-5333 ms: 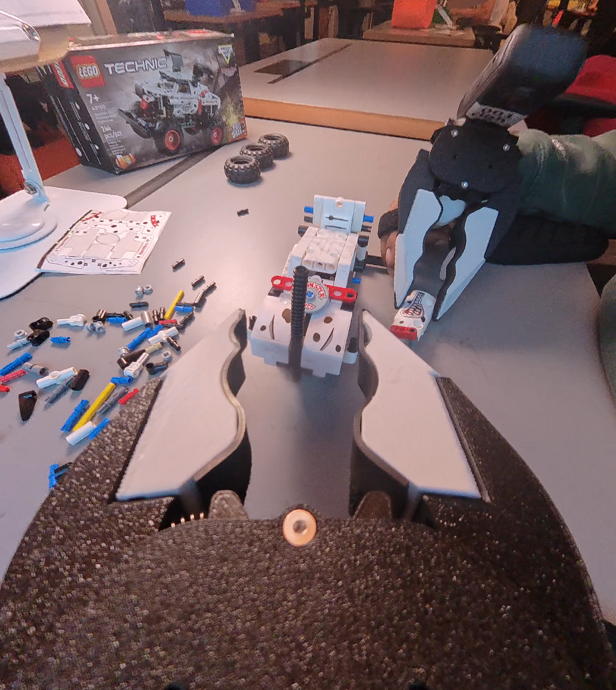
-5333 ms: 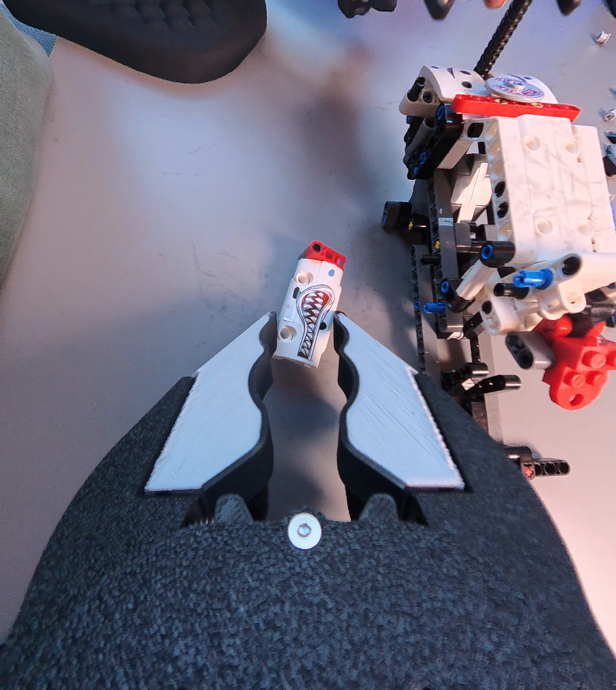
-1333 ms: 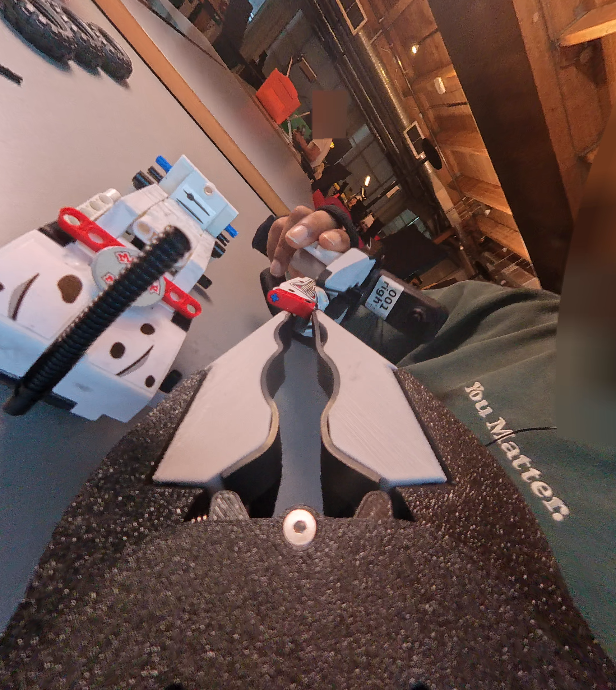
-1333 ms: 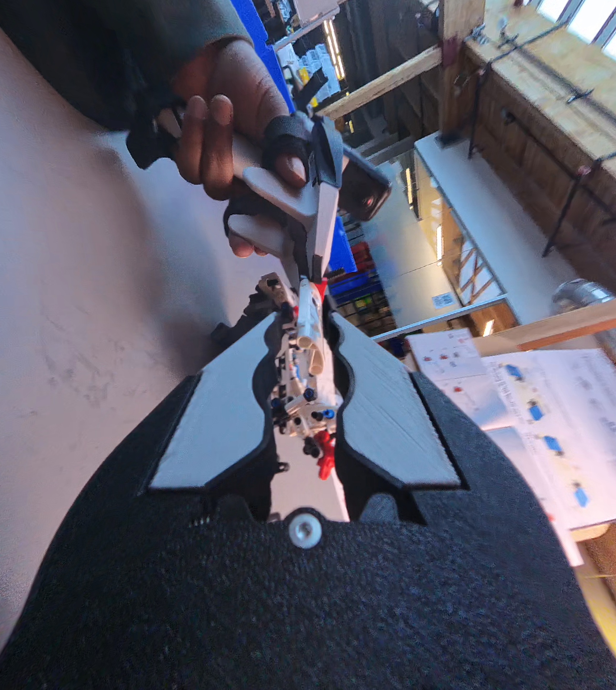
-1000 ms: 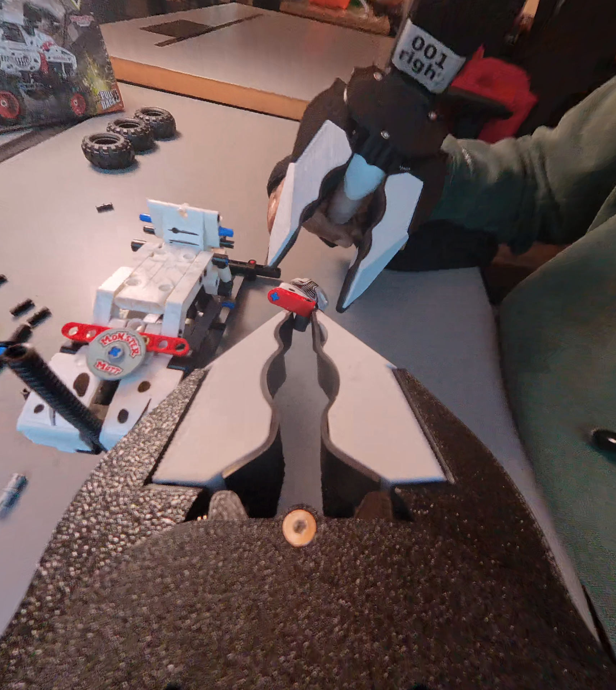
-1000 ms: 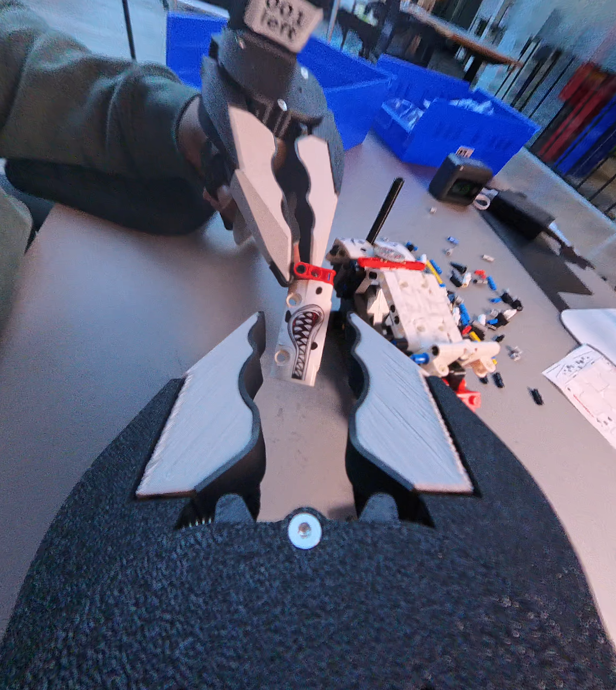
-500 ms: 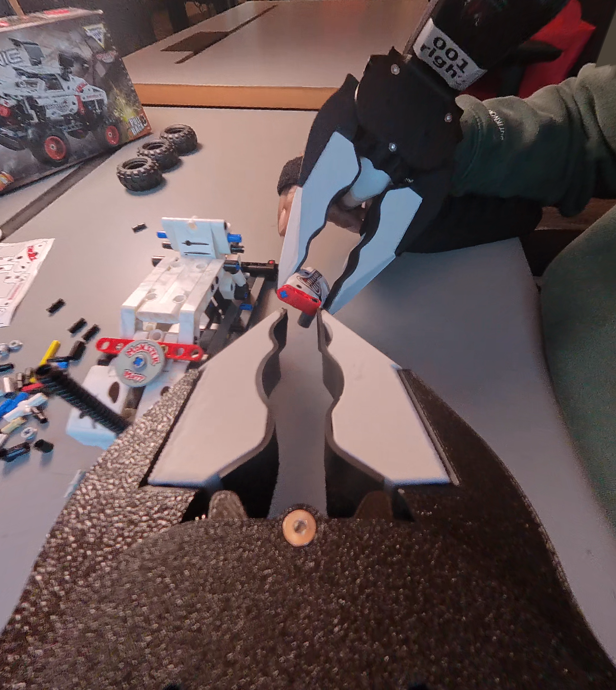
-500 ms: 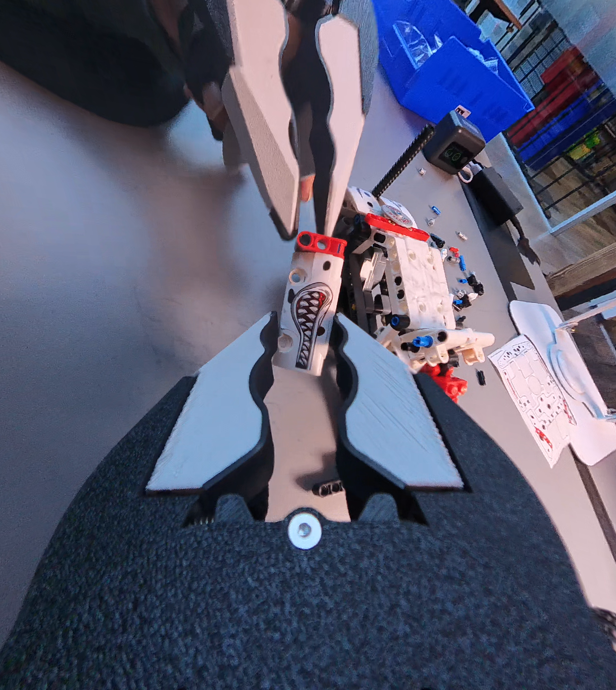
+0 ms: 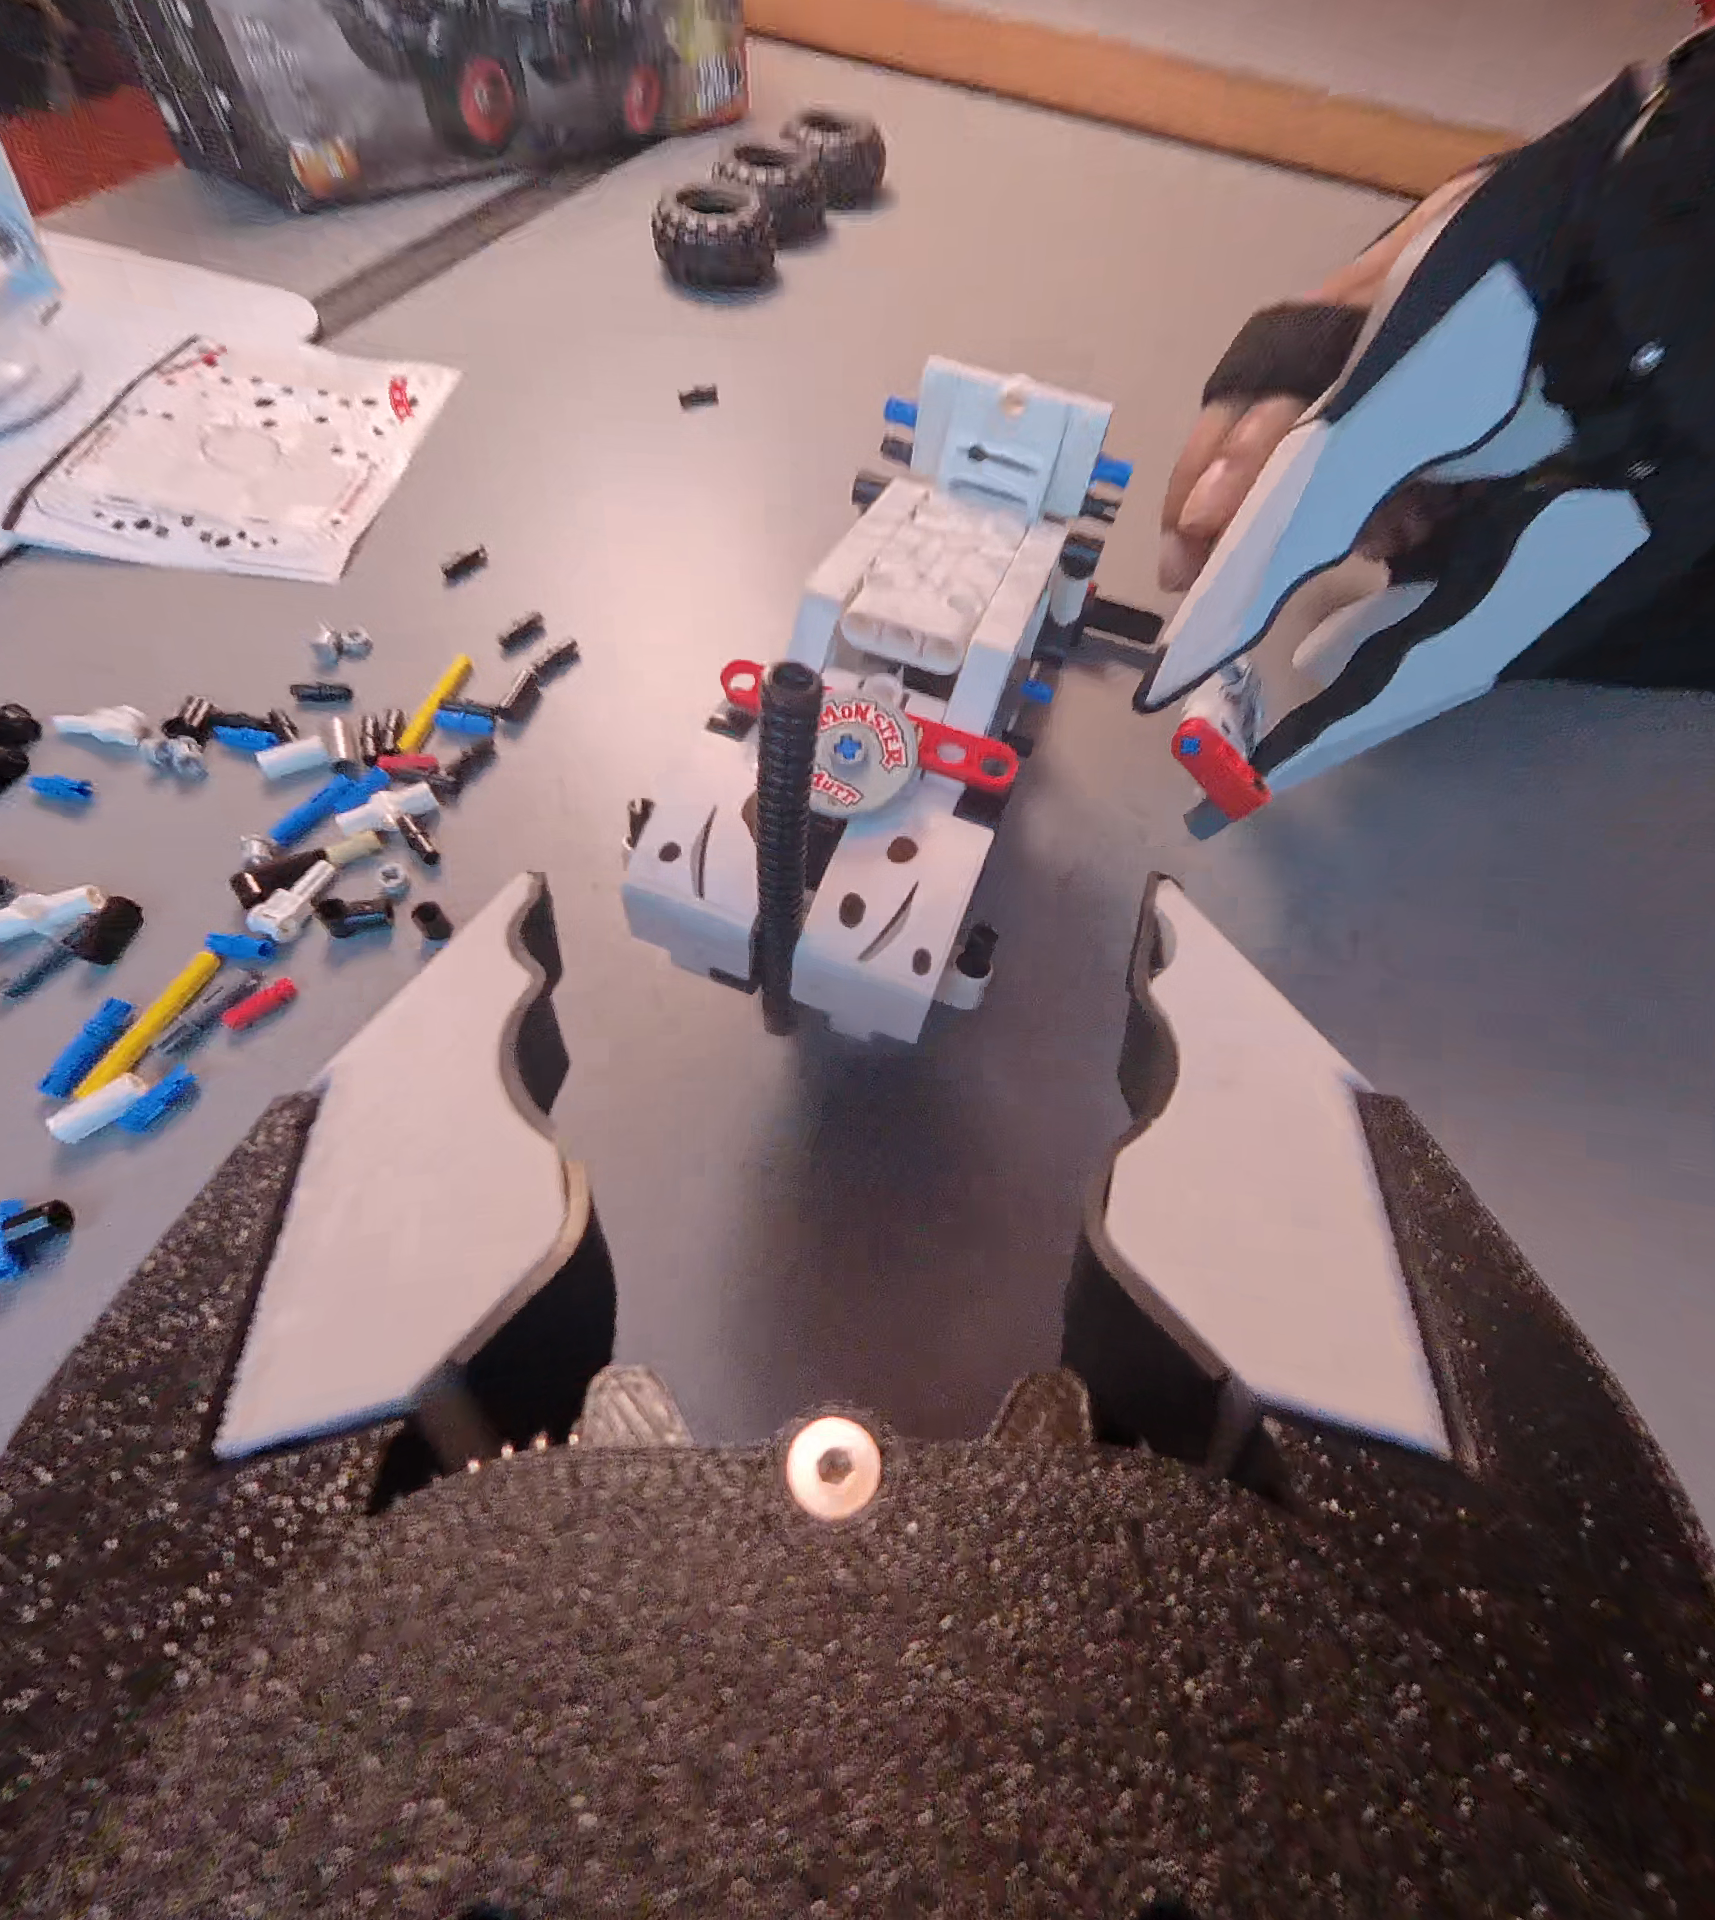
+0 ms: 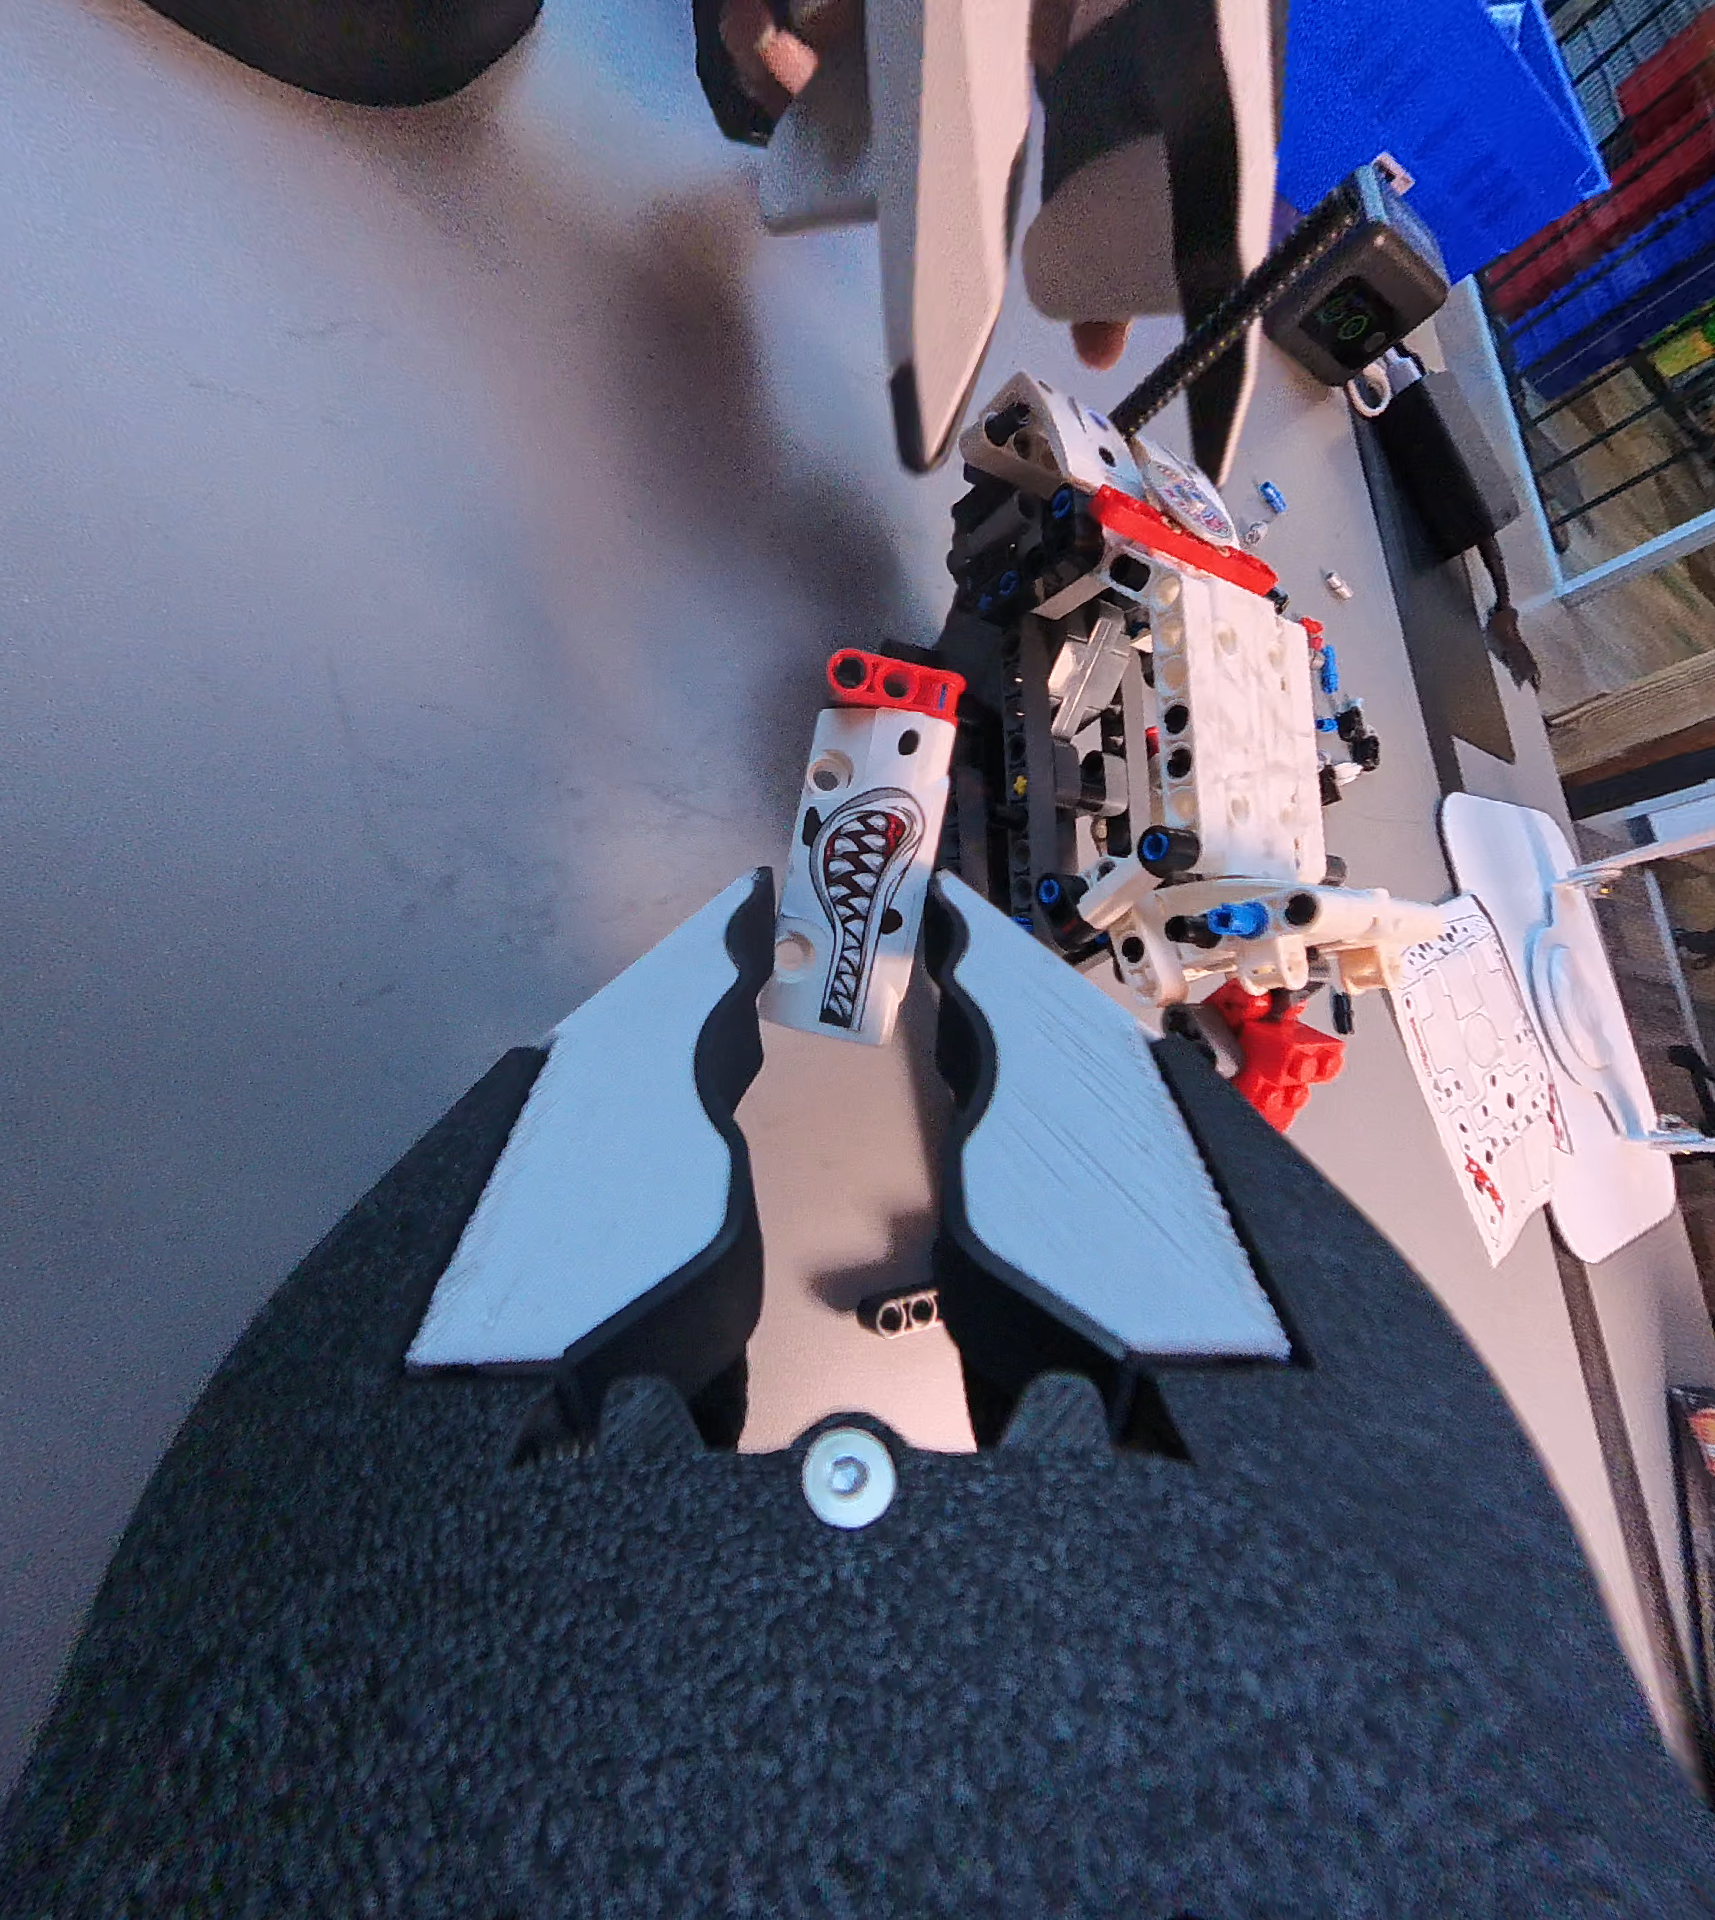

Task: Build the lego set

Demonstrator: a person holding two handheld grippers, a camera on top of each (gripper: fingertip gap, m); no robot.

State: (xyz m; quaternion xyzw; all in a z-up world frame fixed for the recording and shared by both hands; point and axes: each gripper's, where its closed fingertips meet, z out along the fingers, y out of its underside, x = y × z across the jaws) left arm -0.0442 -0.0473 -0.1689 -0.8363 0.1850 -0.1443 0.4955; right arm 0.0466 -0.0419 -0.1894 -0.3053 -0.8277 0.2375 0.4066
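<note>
Left gripper (image 9: 837, 940): jaws spread wide, empty, low over the grey table (image 9: 1455, 987). Truck (image 9: 894, 717), part-built, white, sits at 12 o'clock, just beyond the tips; a round printed disc lies on its red beam. Right gripper (image 10: 845, 914): clamped on a white panel (image 10: 858, 888) with a shark-mouth print, red-capped, just beside the truck. Loose pins (image 9: 209, 831) at 10 o'clock. Sheet (image 9: 229, 468) beyond. Three tyres (image 9: 765, 197), then a printed box (image 9: 437, 83), farthest.

L cam faces truck (image 9: 837, 790) front, R cam side-on
</note>
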